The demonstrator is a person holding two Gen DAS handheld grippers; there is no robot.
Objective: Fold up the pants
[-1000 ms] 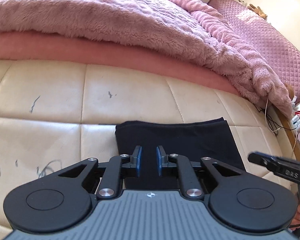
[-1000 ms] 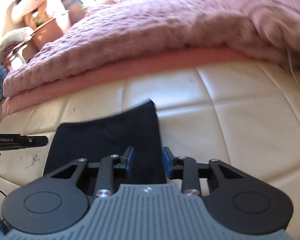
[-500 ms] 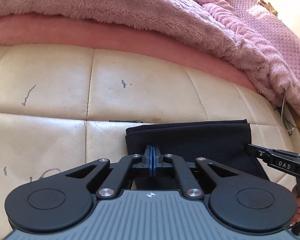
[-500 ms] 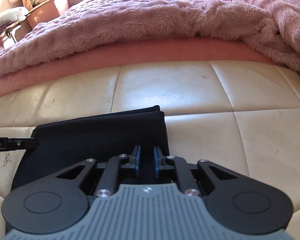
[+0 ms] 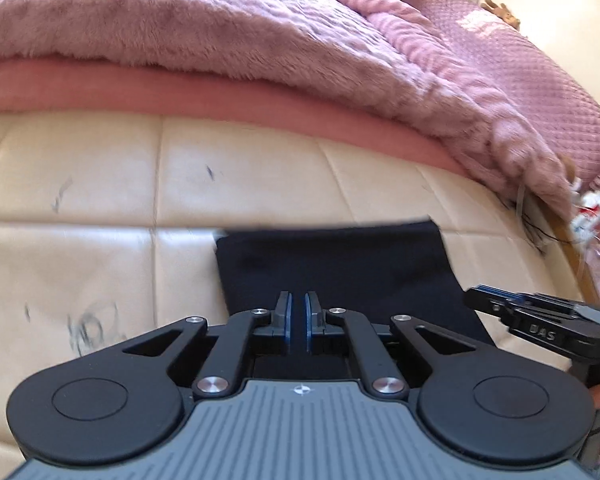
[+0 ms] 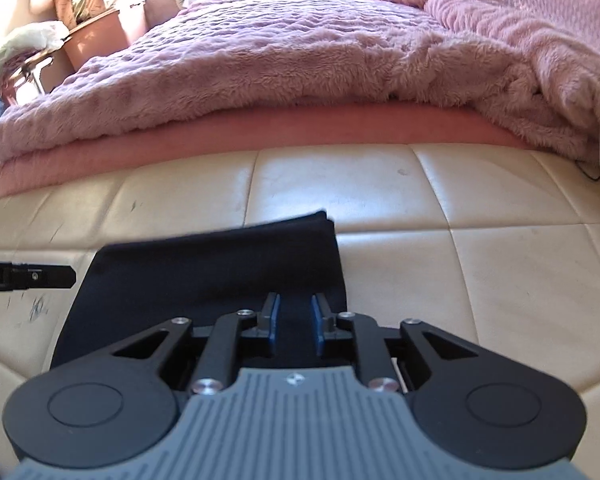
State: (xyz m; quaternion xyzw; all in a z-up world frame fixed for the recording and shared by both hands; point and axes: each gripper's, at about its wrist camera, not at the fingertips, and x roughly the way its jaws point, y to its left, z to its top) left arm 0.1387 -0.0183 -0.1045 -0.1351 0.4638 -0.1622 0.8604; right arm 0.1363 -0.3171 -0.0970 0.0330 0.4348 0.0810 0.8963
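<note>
The dark navy pants [image 5: 340, 264] lie folded into a flat rectangle on the cream leather cushion [image 5: 100, 184]. My left gripper [image 5: 298, 298] hovers over their near left part. Its blue pads stand a narrow slit apart, and no cloth is pinched between them. My right gripper [image 6: 294, 300] is over the near right part of the pants [image 6: 220, 272]. Its jaws are opening, with nothing between them. Each gripper's tip shows in the other's view: the right gripper [image 5: 476, 298] at the pants' right edge, the left gripper [image 6: 66, 276] at their left edge.
A fluffy pink blanket [image 5: 220, 32] on a pink sheet [image 6: 260, 128] rises behind the cushion. Clutter and cables [image 5: 596, 216] sit past the cushion's right end. A brown box [image 6: 96, 36] stands at the far left. Pen marks [image 5: 92, 324] spot the leather.
Both grippers closed over the pants half a second ago and have since parted, the right more than the left. Both have drawn back a little. The pants stay flat.
</note>
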